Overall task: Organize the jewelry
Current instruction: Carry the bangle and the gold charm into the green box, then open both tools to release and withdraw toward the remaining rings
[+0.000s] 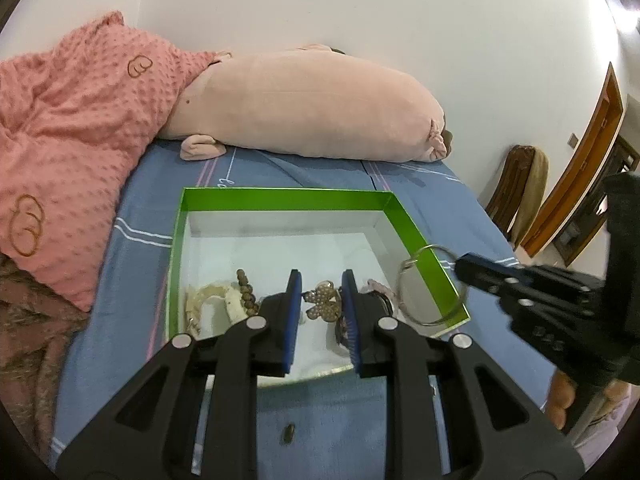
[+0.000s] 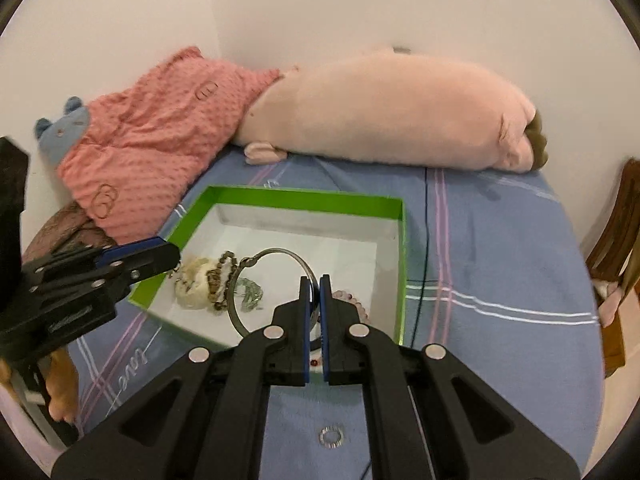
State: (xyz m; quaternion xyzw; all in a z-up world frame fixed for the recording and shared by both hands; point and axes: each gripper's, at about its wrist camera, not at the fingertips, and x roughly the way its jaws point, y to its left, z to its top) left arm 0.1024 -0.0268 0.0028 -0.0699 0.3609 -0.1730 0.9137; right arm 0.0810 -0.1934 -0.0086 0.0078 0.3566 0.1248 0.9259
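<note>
- Left wrist view: the left claw [image 1: 321, 304] sits at lower centre with its blue pads apart, holding nothing, poised over the near half of the green-walled box [image 1: 288, 198].
- On the white box floor, a pearl butterfly brooch [image 1: 323, 300] shows between the pads; a brown bead bracelet [image 1: 246, 290] and a whitish hair clip [image 1: 210, 300] lie left of it.
- At right of frame, the right claw [image 1: 464, 268] grips a silver bangle [image 1: 432, 284], which hangs over the box's right wall.
- A small dark object [image 1: 289, 434] lies on the blue bedsheet [image 1: 120, 320] at the bottom.
- Right wrist view: the right claw [image 2: 315, 292] is closed on the silver bangle [image 2: 272, 256], the ring standing above the box interior at centre frame.
- The left claw [image 2: 160, 254] enters from the left edge, over the box's left wall [image 2: 304, 196].
- The bead bracelet [image 2: 219, 280] and hair clip [image 2: 192, 284] lie inside, left of centre.
- A small silver ring [image 2: 332, 437] rests on the bedsheet [image 2: 500, 260] at bottom centre.
</note>
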